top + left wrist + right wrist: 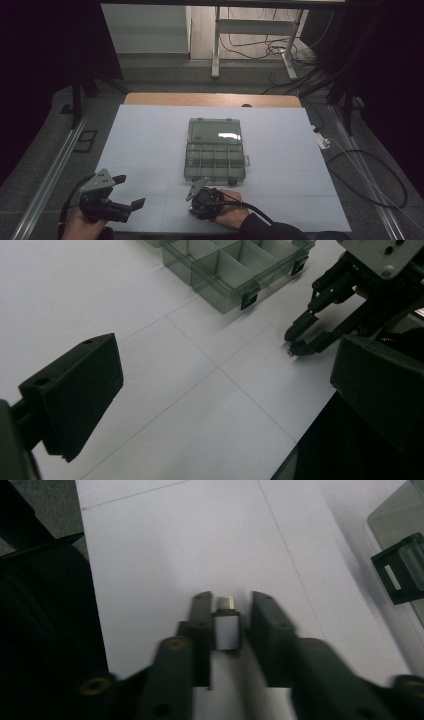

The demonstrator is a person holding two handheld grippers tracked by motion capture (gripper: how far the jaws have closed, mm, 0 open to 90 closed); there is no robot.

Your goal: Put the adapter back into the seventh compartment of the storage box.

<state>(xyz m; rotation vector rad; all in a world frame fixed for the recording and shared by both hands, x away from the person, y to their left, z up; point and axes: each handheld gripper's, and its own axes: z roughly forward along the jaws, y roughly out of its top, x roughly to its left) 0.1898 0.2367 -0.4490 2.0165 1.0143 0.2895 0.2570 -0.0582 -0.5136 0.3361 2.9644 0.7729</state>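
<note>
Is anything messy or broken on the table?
Nothing stands out. The compartment box sits open and square on the white sheet, nothing spilled. A small white-tipped part lies between the jaws of the right hand-held gripper.

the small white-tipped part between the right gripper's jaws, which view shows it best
The right gripper view: the small part sits close up between the right gripper's jaws, with its white tip and pale face clear. In the left gripper view it is a tiny speck at those jaw tips. In the high view the gripper covers it.
</note>
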